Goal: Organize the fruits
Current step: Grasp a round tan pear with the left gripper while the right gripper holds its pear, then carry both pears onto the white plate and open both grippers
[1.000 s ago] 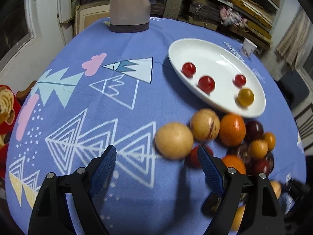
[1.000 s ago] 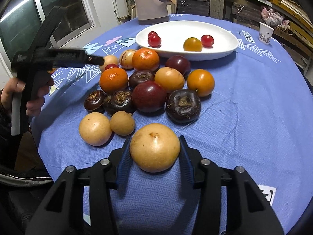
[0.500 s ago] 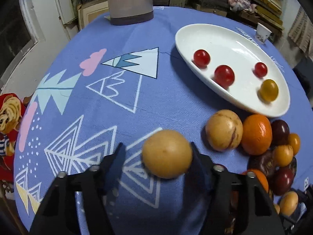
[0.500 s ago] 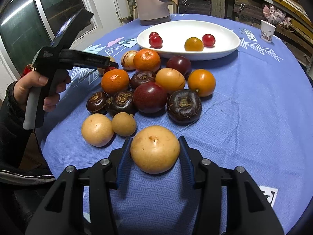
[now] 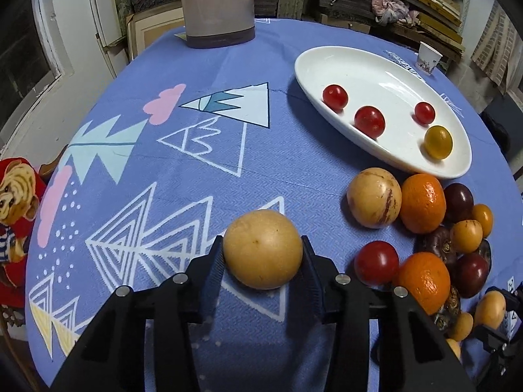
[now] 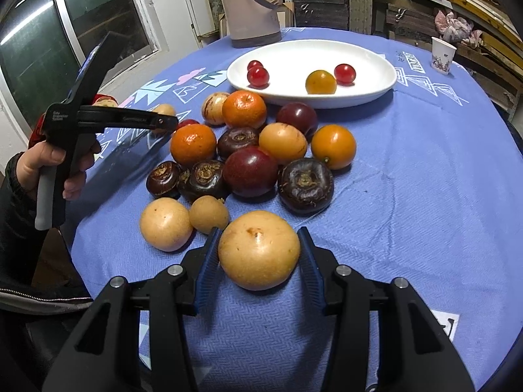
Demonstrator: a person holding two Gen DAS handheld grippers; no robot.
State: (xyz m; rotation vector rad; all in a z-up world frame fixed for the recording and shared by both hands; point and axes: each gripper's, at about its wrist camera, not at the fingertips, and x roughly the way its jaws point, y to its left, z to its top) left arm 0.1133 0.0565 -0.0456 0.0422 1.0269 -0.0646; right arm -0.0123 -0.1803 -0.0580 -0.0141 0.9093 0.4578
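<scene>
Left wrist view: my left gripper (image 5: pixel 263 256) is closing its jaws on a tan round fruit (image 5: pixel 262 249) resting on the blue tablecloth (image 5: pixel 196 170); both pads touch its sides. The white plate (image 5: pixel 369 65) lies beyond, with small tomatoes in it.

Right wrist view: my right gripper (image 6: pixel 258 251) stands partly open, clamped on a large tan fruit (image 6: pixel 259 250) just before the fruit pile (image 6: pixel 255 150).

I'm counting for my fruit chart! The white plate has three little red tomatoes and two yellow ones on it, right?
Almost. The white plate holds three little red tomatoes, but only one yellow one, not two. The left wrist view shows all four spread apart on the plate; the right wrist view agrees.
</scene>
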